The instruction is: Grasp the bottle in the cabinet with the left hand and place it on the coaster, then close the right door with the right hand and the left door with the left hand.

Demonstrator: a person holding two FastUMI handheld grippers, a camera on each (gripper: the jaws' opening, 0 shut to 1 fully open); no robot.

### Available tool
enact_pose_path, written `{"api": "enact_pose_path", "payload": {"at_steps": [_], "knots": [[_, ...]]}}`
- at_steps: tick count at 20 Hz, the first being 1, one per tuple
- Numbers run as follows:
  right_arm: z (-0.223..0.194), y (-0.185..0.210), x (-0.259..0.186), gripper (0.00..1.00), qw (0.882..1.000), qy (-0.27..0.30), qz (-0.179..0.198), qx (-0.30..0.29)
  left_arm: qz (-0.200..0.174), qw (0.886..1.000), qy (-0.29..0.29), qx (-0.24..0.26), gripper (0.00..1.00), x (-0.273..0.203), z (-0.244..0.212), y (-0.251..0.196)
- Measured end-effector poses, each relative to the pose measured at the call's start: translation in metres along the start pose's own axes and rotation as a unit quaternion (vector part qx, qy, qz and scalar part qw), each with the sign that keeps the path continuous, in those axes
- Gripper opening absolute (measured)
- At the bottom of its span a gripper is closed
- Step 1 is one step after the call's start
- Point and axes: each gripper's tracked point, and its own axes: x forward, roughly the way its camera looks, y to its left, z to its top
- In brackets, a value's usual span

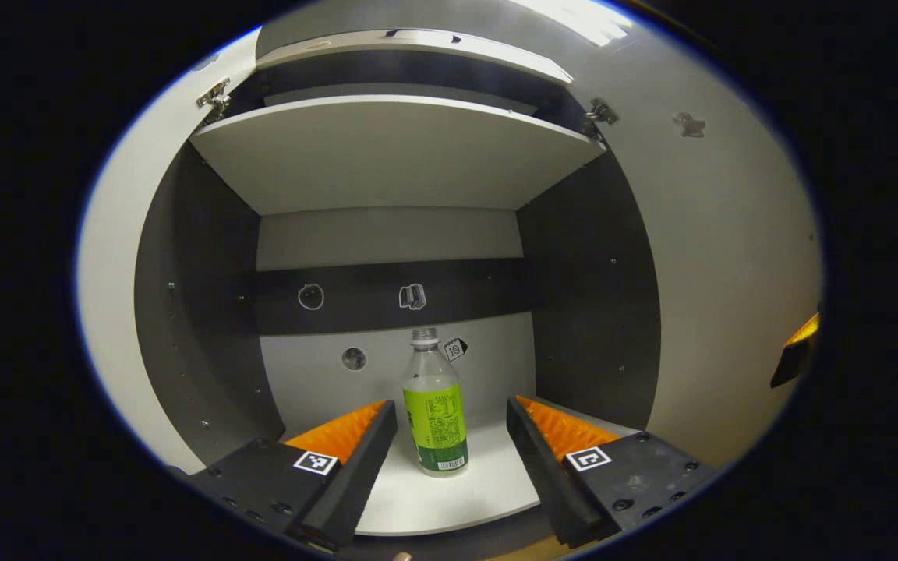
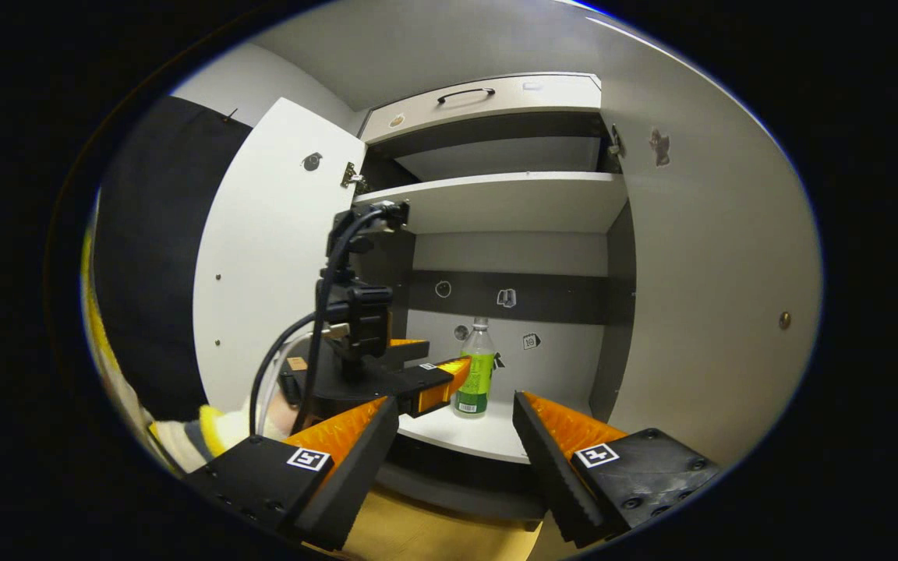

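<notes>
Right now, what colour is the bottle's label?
Bright green, wrapped around the clear bottle on the lower cabinet shelf. Clearest in the left gripper view.

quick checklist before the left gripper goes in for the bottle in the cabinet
1. Bottle upright on the lower shelf: ok.
2. Left gripper open, jaws wider than the bottle: ok.
3. Bottle centred between its fingers: ok, slightly left of centre.
4. Both doors open, left door and right door swung clear: ok.
5. Right gripper held back outside the cabinet: ok.
6. Coaster ready: cannot tell.

white shelf [image 1: 449,499], bottle [image 1: 436,413] upright on it
</notes>
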Motion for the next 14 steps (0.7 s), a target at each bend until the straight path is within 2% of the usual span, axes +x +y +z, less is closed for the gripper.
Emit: {"api": "enact_pose_path", "payload": {"at_steps": [2,4,7,14], "knots": [[0.0,0.001,0.004,0.98,1.0,0.0,0.008,-0.002,-0.002,1.0,0.002,-0.014,0.93,0.014,-0.005,0.001],[-0.001,-0.004,0.008,0.98,1.0,0.002,0.009,-0.002,-0.009,1.0,0.005,-0.019,0.91,0.026,-0.01,0.001],[-0.004,-0.009,0.011,0.98,1.0,0.004,0.007,-0.001,0.003,1.0,0.005,-0.01,0.91,0.045,-0.017,0.01],[-0.016,-0.005,0.021,0.98,0.999,0.02,0.03,-0.009,0.012,1.0,0.014,0.0,0.91,0.082,-0.034,0.02]]}}
